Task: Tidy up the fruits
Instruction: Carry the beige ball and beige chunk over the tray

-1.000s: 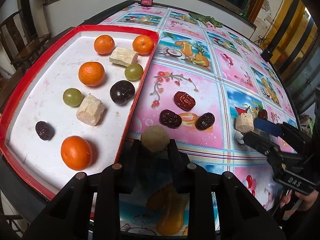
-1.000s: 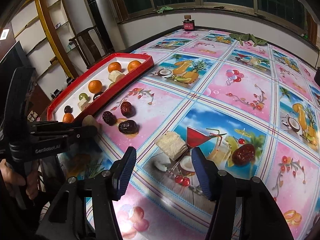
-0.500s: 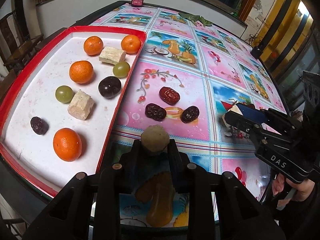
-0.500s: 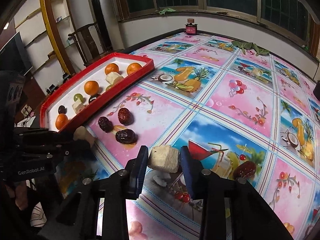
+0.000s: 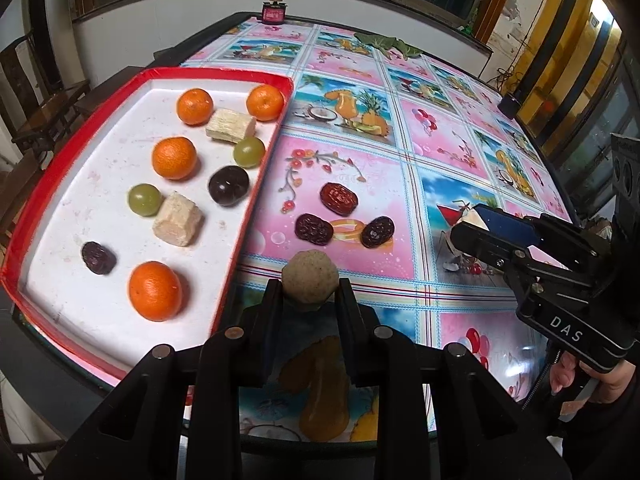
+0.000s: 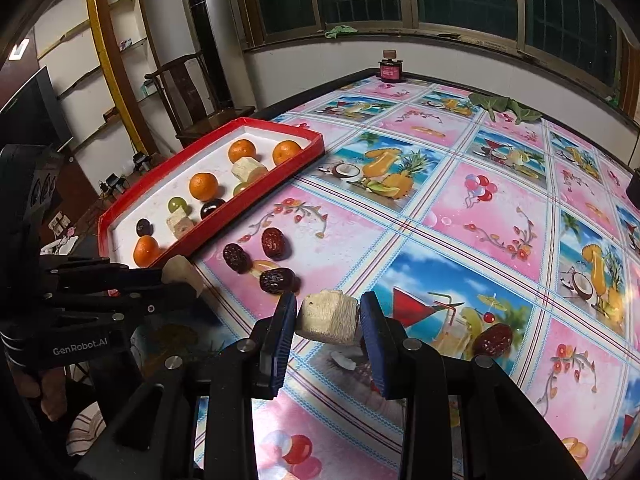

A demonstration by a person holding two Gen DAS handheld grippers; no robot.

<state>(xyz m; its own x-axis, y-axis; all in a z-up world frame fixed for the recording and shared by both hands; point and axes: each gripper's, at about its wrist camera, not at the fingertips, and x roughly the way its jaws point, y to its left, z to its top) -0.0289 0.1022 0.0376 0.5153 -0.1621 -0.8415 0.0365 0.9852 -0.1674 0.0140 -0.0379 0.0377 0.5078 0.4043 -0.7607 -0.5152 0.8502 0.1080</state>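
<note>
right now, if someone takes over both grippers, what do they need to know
Left gripper: shut on a pale cane chunk, held just outside the red tray.
Right gripper: its fingers have just closed on a second cane piece, over the table.
Done: four oranges, two green grapes, two cane pieces, two dark fruits in the tray.
Left: tray both held pieces, then the three dates by the tray and one date to the right.

Table (image 6: 460, 216) in fruit-print cloth, red tray (image 6: 256, 196), four dates (image 6: 274, 243), small jar (image 6: 391, 67)
</note>
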